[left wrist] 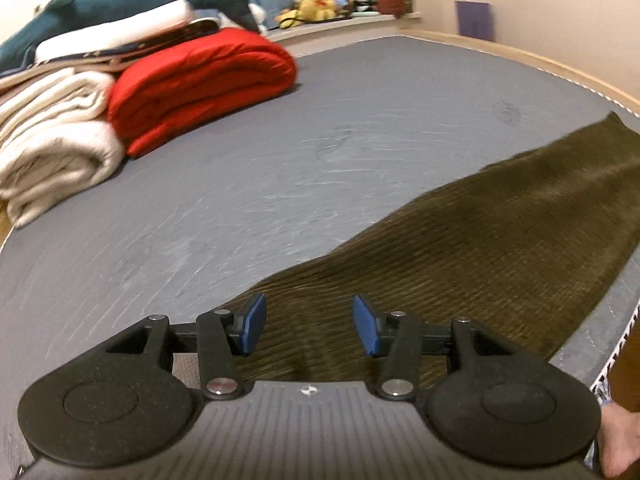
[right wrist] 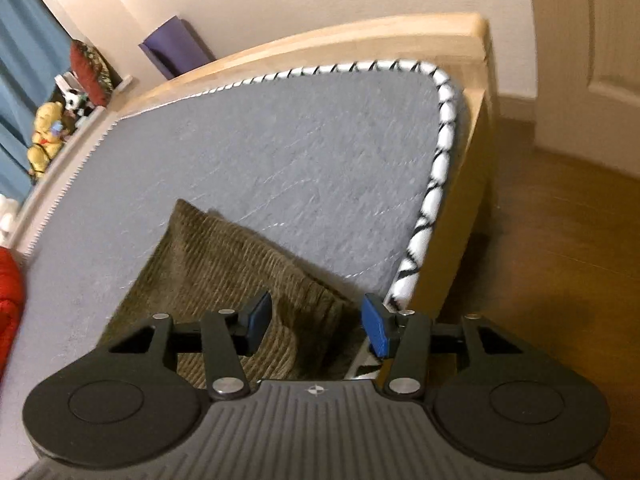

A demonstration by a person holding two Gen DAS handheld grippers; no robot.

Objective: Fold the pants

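Right now my left gripper (left wrist: 309, 326) and right gripper (right wrist: 317, 330) both hang spread over the pants (left wrist: 460, 248), pinching nothing; the cloth runs lengthwise away beyond my fingers across the mattress (left wrist: 240, 168).

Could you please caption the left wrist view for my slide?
Open left hand-held gripper above olive corduroy pants laid on a grey mattress.
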